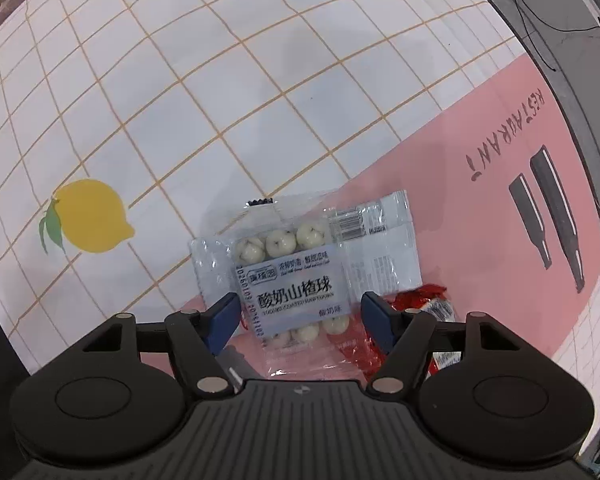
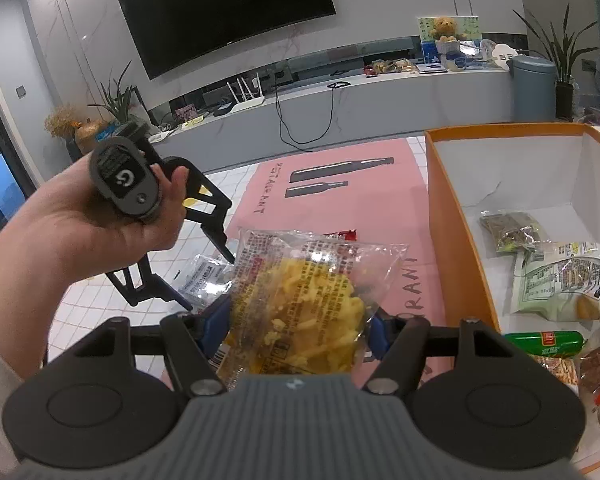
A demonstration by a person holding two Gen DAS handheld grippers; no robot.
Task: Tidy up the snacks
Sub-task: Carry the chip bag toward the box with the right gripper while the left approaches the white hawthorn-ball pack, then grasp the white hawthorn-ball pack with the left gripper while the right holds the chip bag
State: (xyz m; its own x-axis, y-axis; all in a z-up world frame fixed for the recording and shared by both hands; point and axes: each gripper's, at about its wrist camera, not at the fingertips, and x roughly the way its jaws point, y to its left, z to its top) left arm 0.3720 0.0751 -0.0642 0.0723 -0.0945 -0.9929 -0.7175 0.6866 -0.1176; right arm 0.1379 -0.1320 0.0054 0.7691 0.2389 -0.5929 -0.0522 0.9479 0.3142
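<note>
My left gripper (image 1: 300,312) is open, its blue pads on either side of a clear pack of white hawthorn balls (image 1: 296,280) lying on the pink mat (image 1: 480,216). A red-wrapped snack (image 1: 424,300) lies just right of the pack. My right gripper (image 2: 300,320) is shut on a clear bag of yellow snack sticks (image 2: 308,300) and holds it above the mat, left of the orange box (image 2: 444,216). The left gripper also shows in the right wrist view (image 2: 204,280), pointing down at the hawthorn pack (image 2: 204,276).
The orange box holds several snack packs (image 2: 560,280), with a green sausage (image 2: 544,342) by its near wall. The table has a white checked cloth with lemons (image 1: 88,216). A grey TV bench (image 2: 380,104) stands beyond the table.
</note>
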